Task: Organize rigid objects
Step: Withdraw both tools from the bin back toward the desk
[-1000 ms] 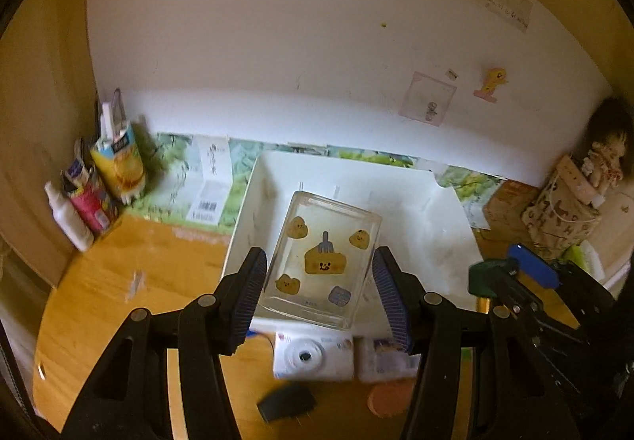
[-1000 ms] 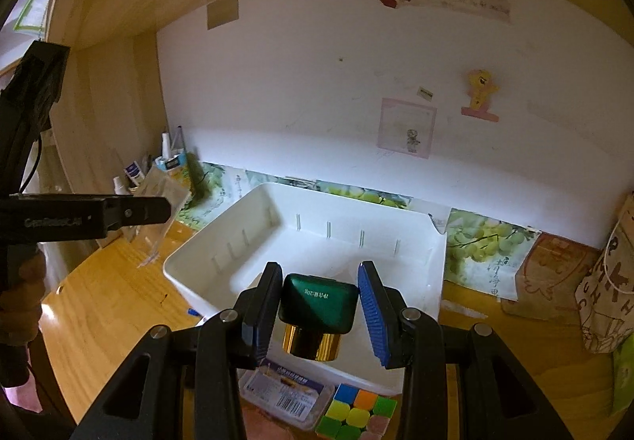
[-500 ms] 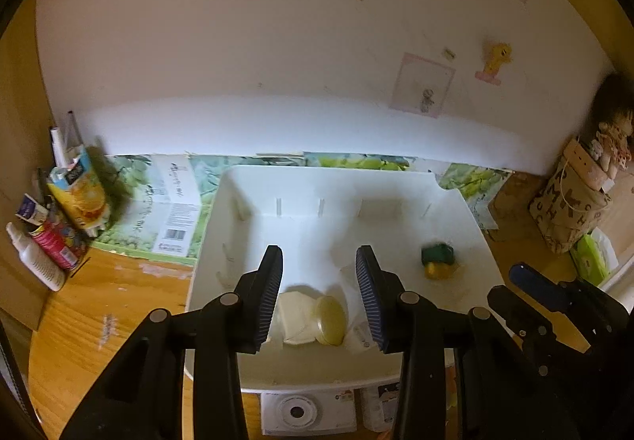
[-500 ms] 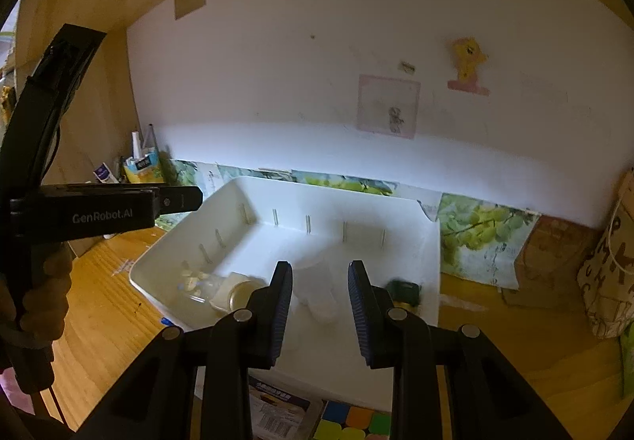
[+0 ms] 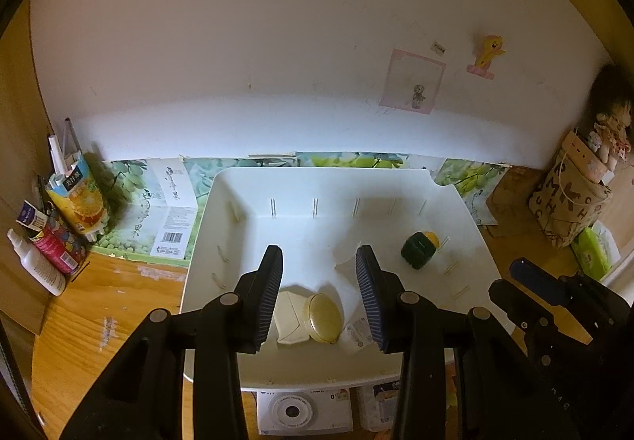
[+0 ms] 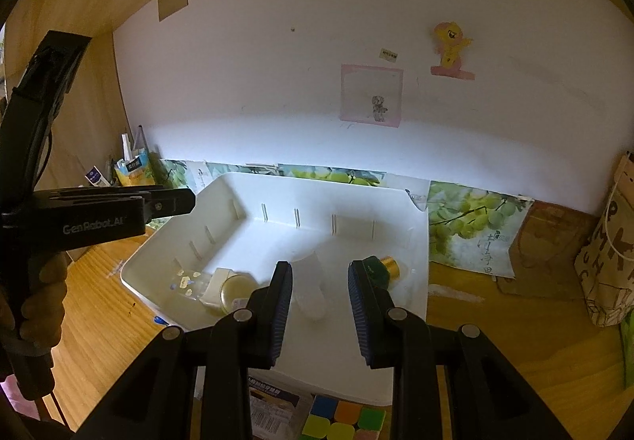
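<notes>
Green bottle (image 6: 379, 272) beside right tongs (image 6: 320, 295)

Off to the side there's an orange juice carton (image 5: 81, 198) and a white spray bottle (image 5: 35, 265) in the counter's (image 5: 115, 305) left corner, a pony sticker (image 6: 449, 44) on the wall, and a printed paper bag (image 5: 566, 198) at the right.

Right claw (image 6: 320, 273) open, empty, over near part of white bin (image 6: 416, 305). In bin: green/gold bottle (image 6: 383, 268) on its side at right wall, clear sticker jar (image 6: 190, 283) w/ round gold lid (image 6: 237, 291) in near-left corner. Rubik's cube (image 6: 342, 420) on desk (image 6: 515, 321) just in front of bin. Left claw (image 6: 174, 202) left of bin.
</notes>
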Available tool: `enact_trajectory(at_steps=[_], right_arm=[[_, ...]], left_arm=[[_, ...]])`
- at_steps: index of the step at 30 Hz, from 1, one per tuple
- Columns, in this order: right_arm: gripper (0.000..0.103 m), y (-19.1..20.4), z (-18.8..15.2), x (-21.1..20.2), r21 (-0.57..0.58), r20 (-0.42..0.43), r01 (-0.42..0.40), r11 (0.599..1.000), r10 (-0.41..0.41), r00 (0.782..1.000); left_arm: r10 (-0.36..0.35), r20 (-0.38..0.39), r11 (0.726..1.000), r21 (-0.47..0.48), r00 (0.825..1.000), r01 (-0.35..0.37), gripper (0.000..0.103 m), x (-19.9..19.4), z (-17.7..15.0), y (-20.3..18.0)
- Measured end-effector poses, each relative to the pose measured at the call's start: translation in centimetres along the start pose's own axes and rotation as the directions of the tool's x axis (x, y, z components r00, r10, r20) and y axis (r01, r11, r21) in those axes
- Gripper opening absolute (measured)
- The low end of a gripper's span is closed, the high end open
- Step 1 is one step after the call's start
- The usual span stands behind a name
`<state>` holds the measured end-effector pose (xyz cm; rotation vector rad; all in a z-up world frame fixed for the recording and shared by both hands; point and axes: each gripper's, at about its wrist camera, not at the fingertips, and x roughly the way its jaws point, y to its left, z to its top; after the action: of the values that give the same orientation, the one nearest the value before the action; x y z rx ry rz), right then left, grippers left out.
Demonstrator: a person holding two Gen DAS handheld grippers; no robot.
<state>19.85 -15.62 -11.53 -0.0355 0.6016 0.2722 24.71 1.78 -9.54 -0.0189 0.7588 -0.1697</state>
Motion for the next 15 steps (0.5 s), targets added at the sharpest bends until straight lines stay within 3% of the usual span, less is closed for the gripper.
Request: enact_trajectory(at_steps=[10,15], right_arm=[[0.031,-0.2,0.1,-2.2,-0.009,0.035,-0.011,1.0,0.012,0.999],[0.041,-0.9,0.2,-3.7,0.005,0.052,-0.027,1.0,0.026,0.998]], left_arm=[[0.022,0.024,1.0,0.011,0.999,-0.022,0.042,-2.5,-0.4,-1.2],[0.046,0.041,0.999,0.013,0.998,-0.047,0.042,-4.1,-1.0,-2.0]])
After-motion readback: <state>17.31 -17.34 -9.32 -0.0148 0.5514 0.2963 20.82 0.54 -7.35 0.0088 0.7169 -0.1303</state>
